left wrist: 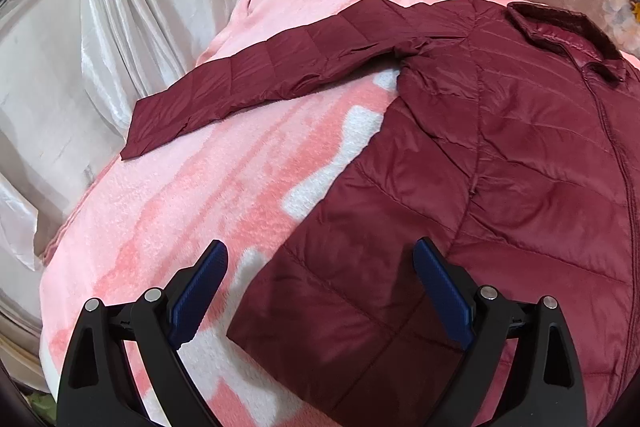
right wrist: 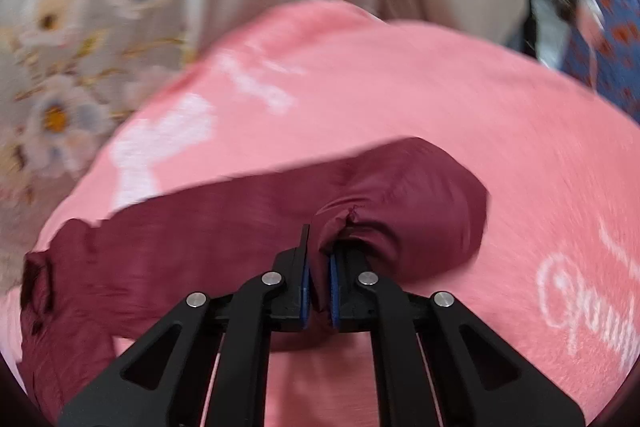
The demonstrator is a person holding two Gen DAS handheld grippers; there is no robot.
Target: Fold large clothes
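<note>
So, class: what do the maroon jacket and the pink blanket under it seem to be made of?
Maroon jacket: probably thin synthetic shell such as nylon, padded; slight sheen, stitched quilt lines, puffy panels. Pink blanket: looks like fleece or plush; matte, fuzzy nap with white patterning.

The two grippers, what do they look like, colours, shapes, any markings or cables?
Both match. The left gripper and right gripper have matte black, angular linkage arms with triangular cut-outs and round silver pivot pins. Their fingers carry ribbed blue pads. No cables, labels, hands or sleeves show in either view.
</note>
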